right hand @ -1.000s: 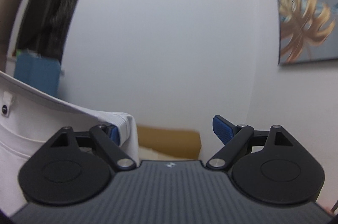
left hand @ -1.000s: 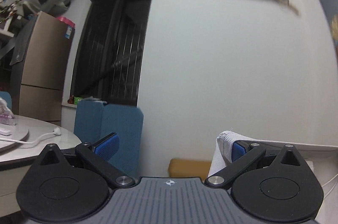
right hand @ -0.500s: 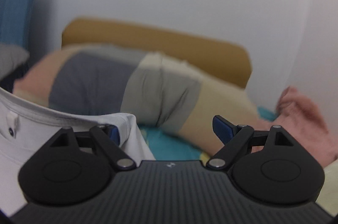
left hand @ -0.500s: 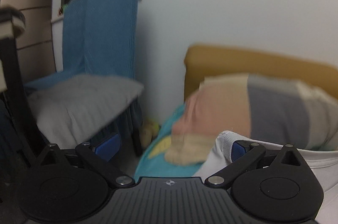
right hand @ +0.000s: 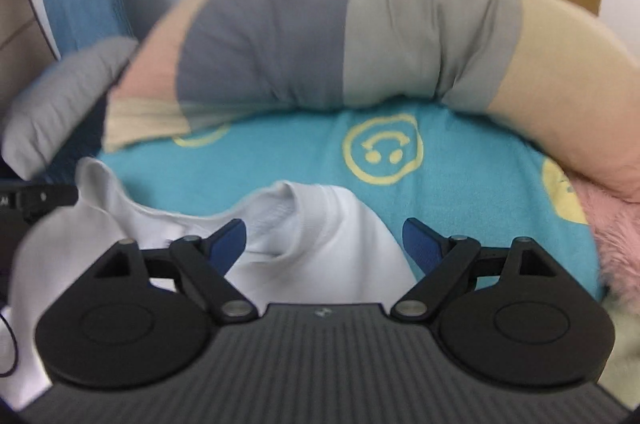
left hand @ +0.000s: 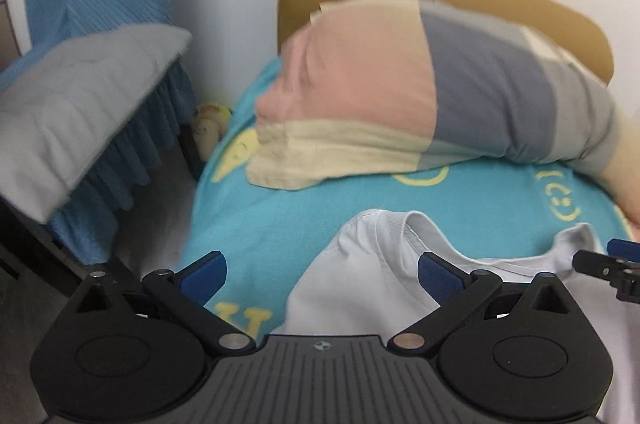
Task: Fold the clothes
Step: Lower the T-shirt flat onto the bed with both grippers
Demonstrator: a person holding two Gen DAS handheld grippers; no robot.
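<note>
White T-shirt [left hand: 372,276] lies collar-forward on the turquoise smiley blanket [right hand: 460,176] of the bed, its 2 shoulders bunched. One shoulder sits between the parted jaws of the right gripper [right hand: 324,240]. The other drapes over the inner right finger of the left gripper [left hand: 320,272], whose jaws also stand apart and grip nothing. Beyond the jaws lies a striped pillow [left hand: 460,84]. Risk, as I judge it: closing now could pinch doubled layers and drag wrinkles into any fold.

A turquoise smiley-print bed [right hand: 460,180] carries a white shirt [right hand: 340,236] and striped pillow [right hand: 360,40].
</note>
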